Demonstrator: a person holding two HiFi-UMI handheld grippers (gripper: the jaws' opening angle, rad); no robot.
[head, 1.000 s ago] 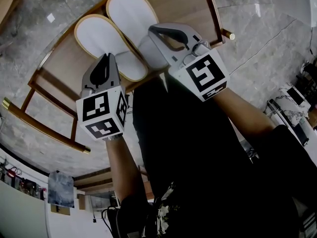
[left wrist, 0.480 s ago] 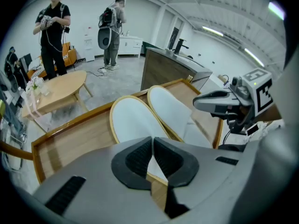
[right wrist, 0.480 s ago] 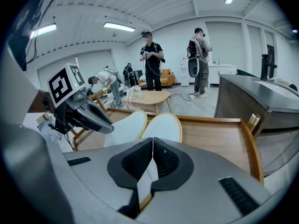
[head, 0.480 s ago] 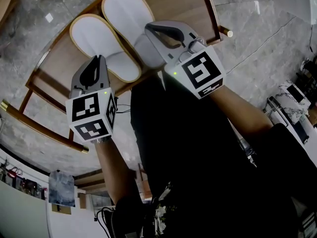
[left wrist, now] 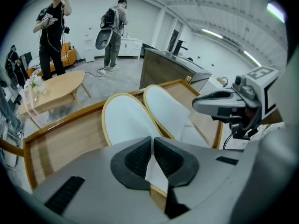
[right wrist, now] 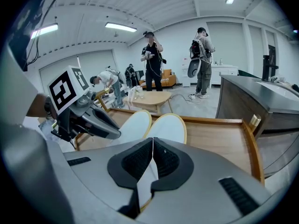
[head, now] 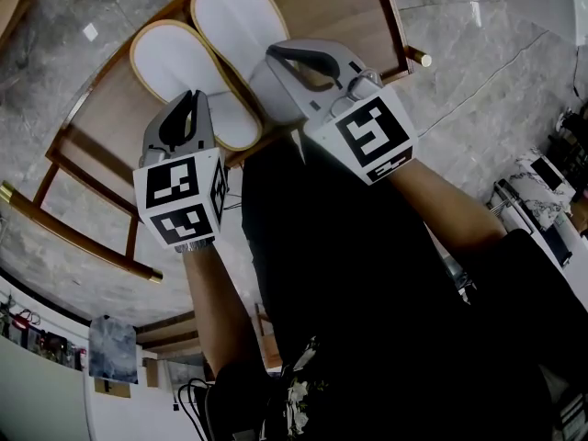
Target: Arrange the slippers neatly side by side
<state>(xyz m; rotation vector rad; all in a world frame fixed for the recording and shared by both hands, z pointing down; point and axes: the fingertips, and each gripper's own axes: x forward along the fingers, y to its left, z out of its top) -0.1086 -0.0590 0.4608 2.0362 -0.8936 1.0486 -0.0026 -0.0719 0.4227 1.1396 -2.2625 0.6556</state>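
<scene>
Two white slippers with tan edging lie side by side, touching, on a wooden platform (head: 342, 5). The left slipper (head: 176, 65) (left wrist: 125, 121) (right wrist: 134, 122) and the right slipper (head: 237, 21) (left wrist: 164, 107) (right wrist: 171, 128) point the same way. My left gripper (head: 191, 99) (left wrist: 153, 142) hovers at the heel of the left slipper, shut, with nothing between its pads. My right gripper (head: 278, 55) (right wrist: 153, 143) hangs over the heel of the right slipper, also shut and empty. Each gripper hides the heel beneath it.
The platform has a raised wooden rim (head: 393, 28) and stands on a grey marble floor (head: 478, 90). Farther off are an oval wooden table (left wrist: 52, 90), a dark counter (left wrist: 169, 70) and several standing people (left wrist: 50, 29). My own dark clothing fills the lower head view.
My left gripper drifted a little to the left and came back toward the slipper's heel. The right gripper and both slippers have stayed as they were.
</scene>
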